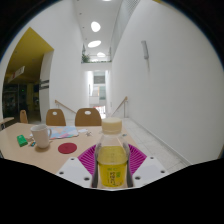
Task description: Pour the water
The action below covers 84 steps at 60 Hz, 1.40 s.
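**Bottle clamped in the tool, cup waiting off to the left**

Here we are at the surface, pale wood, and the tool has a bottle right in its grasp. Both magenta pads press in on the bottle's sides, one at each flank, no gap showing. The bottle stands upright, clear plastic, filled with yellowish liquid up to the shoulder, and its pale cap is on top.

Over to the left, farther off, a white cup sits on the surface, well apart from the bottle. Just right of that cup lies a small green-and-white thing; what it is I cannot tell. Between the cup and the bottle, a dark red round coaster lies flat on the wood. At the far left there is a small orange-brown object, too small to make out.

Beyond the surface, two wooden chairs stand side by side at its far edge. Behind them a long white corridor runs away, with round ceiling lights overhead and a yellow wall up at the left.
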{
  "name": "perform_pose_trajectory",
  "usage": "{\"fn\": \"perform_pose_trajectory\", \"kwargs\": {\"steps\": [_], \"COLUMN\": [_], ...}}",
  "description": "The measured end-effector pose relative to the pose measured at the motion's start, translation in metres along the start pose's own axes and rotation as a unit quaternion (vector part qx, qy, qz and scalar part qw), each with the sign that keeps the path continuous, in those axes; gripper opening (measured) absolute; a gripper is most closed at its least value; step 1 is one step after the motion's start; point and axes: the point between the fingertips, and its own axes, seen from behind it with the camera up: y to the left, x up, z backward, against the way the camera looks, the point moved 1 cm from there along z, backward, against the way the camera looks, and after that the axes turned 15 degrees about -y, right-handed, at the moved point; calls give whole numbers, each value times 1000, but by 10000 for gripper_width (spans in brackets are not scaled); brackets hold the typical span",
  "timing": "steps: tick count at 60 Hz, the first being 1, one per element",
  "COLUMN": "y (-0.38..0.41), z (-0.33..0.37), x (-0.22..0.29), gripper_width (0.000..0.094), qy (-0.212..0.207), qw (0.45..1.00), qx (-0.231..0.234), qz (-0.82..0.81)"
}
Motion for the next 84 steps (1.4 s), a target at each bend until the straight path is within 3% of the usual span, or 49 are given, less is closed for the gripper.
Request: {"fn": "perform_pose_trajectory", "kwargs": {"steps": [5,13,23,32,41,46,49,53,57,65,68,71,77,78,80,84], "y": [1,12,78,187,259,268,265,265,263,220,212,199,202,195,203,204], "z": [-3,-7,-58,-112,-142,-146,-143,-145,-154,-153,-160,-164,-166,-146,-161,-151], "x": [-1,9,100,133,91,65,56,57,81,149,137,114,51,33,19,10], "gripper_width": [327,323,321,324,325,325,327,325,324,326,334,334,335,335,336,335], "qy": [-8,-9,-76,-106,-108,-90,-79,-80,-97,-154,-133,-98,-32,-45,-9,-9], "qw": [1000,999,944,788,541,454,433,454,523,800,898,961,996,997,996,994], "qx": [-5,0,28,101,167,190,194,193,175,74,69,64,84,69,85,103], "qz": [-5,48,321,598,817,866,877,866,828,574,413,252,19,-13,-18,-33]}}
